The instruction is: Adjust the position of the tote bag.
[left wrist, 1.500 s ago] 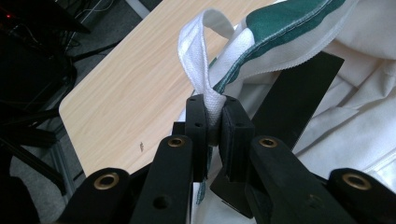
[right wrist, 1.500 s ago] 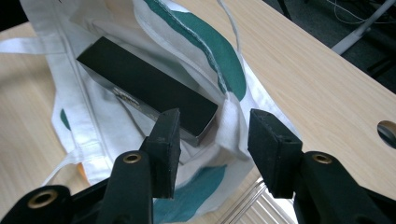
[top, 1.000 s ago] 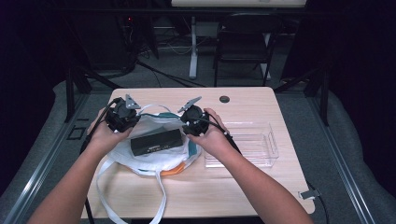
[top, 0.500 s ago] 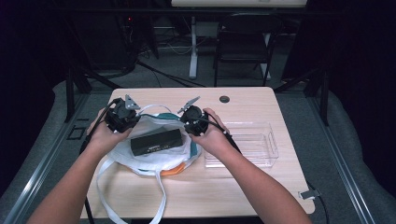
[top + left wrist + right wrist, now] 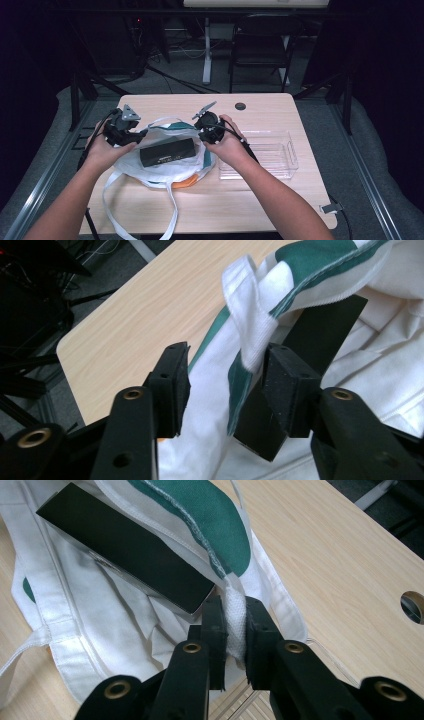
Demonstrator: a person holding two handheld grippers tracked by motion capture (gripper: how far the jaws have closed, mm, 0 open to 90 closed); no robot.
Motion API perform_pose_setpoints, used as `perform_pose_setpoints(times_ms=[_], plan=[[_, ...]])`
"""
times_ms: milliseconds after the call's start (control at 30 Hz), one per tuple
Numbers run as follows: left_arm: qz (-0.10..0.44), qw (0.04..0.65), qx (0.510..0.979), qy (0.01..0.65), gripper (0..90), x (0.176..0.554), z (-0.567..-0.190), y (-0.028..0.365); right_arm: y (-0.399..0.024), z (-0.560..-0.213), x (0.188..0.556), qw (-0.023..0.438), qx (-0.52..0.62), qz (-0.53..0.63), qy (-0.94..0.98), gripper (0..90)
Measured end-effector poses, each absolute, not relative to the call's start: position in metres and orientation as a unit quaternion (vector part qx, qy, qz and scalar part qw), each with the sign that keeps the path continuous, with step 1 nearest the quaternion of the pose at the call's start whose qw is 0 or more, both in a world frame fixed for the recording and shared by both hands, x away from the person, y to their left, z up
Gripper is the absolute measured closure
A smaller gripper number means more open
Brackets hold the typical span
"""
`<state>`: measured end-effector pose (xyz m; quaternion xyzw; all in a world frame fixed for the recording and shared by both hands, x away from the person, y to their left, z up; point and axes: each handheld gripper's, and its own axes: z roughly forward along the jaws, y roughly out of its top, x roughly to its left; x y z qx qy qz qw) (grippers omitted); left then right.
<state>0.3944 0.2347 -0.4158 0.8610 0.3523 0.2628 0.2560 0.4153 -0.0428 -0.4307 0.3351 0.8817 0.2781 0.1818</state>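
Now your left gripper (image 5: 225, 385) is letting go: its jaws have just been opening, and in the left gripper view they are standing apart with the white strap and green-trimmed rim of the cloth bag (image 5: 165, 167) hanging loosely between them, the strap only brushing the inner face of one jaw rather than being pinched. In the high view that gripper (image 5: 131, 134) is sitting at the bag's left edge, where a second ago it was clamped on the fabric. Your right gripper (image 5: 231, 625) is doing the opposite job, clenching tight on the white webbing at the opposite rim of the bag, so you are now holding the mouth from one side alone; it shows in the high view (image 5: 206, 131) just beside the clear plastic tray (image 5: 285, 150). The black box (image 5: 167, 152) is lying on its side across the bag's open mouth, on the white fabric between your two grippers, one end close to the right jaws, and the bag itself is resting flat on the wooden table (image 5: 260, 200) with its long handles trailing toward you. As I am reading it, you are finishing with spreading the opening, and the freed left gripper is becoming available to push or lift the box into the bag while the right keeps the rim up.
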Motion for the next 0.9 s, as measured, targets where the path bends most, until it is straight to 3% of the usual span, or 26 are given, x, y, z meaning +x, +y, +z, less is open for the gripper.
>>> perform_pose_setpoints(times_ms=[367,500,900], plan=[[0.262,0.245,0.864,0.353,50.7,0.378,-0.426,0.254,-0.043,-0.430,0.416,0.183,0.336,0.276,0.882,81.5],[0.250,0.236,0.869,0.357,57.4,0.373,-0.433,0.259,-0.043,-0.431,0.415,0.184,0.336,0.274,0.882,81.5],[0.272,0.187,0.871,0.362,61.1,0.375,-0.452,0.264,-0.044,-0.431,0.416,0.185,0.334,0.272,0.883,81.4]])
